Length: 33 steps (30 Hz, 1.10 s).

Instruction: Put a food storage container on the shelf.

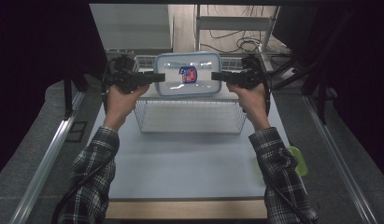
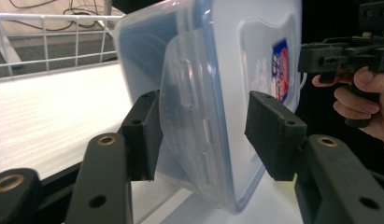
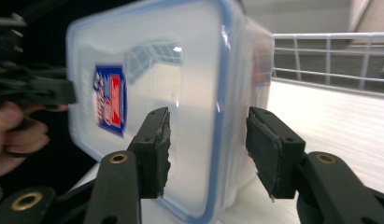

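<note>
A person in plaid sleeves is holding a clear plastic food container (image 1: 188, 74) with a blue-rimmed lid and a red-and-blue label, tilted up on edge above a white wire basket (image 1: 189, 115) on the pale surface (image 1: 180, 163). The left gripper (image 1: 158, 77) and right gripper (image 1: 216, 76) are meeting it from opposite ends. Each pair of jaws is straddling a container end; whether the pads are pressing is unclear. A green object (image 1: 298, 159) is lying at the surface's right edge.
</note>
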Motion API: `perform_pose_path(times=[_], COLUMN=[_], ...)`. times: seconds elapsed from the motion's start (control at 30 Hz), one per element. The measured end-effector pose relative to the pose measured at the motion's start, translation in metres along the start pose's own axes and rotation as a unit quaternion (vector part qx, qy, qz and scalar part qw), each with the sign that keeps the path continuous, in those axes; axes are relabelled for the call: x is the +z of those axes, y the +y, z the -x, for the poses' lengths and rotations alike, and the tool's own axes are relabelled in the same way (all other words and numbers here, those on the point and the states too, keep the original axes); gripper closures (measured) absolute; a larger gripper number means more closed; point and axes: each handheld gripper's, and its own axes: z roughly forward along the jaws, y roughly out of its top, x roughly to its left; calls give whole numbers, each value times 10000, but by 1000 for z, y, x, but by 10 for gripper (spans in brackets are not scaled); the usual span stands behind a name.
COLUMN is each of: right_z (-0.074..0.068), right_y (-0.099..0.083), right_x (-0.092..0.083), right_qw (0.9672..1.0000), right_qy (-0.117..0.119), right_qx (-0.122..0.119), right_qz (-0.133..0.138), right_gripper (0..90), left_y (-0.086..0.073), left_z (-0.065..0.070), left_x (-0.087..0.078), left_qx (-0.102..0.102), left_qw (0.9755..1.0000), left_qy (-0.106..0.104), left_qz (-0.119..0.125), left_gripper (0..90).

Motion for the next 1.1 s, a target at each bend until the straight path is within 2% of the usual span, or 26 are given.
perform_pose_path(times=[0.03,0.17,0.23,0.33,0.4,0.6,0.77,0.83,0.9,0.97,1.1], right_z=[-2,0,1,0,0,1,1,2,4,5,1], right_y=[-1,-3,-3,-5,-7,-7,-6,-6,-5,-3,1], right_x=[1,2,2,5,7,9,7,8,8,6,6], right_qw=[9999,10000,9999,9994,9992,9994,9993,9996,9998,9997,9994], right_qy=[-121,-82,-81,-260,-289,-271,-305,-242,-159,-194,-351], right_qx=[-83,25,31,-105,-121,-96,-111,-30,97,133,13], right_qz=[-64,-40,-74,-219,-235,-202,-159,-153,-70,16,-49], right_gripper=[508,522,541,566,566,575,577,560,544,576,578], left_y=[0,0,1,2,2,3,4,3,3,2,2], left_z=[0,-2,-2,-2,-2,-5,-8,-10,-10,-14,-16], left_x=[1,2,2,3,3,4,8,10,15,16,17], left_qx=[-23,-42,-15,41,53,8,-32,-23,0,-165,-224], left_qw=[10000,10000,9999,9997,9997,9995,9987,9988,9982,9987,9988], left_qy=[20,19,102,220,247,294,493,493,600,475,418], left_qz=[-3,48,38,41,54,88,112,62,-27,60,103], left_gripper=[455,448,448,446,445,441,405,444,433,407,406])
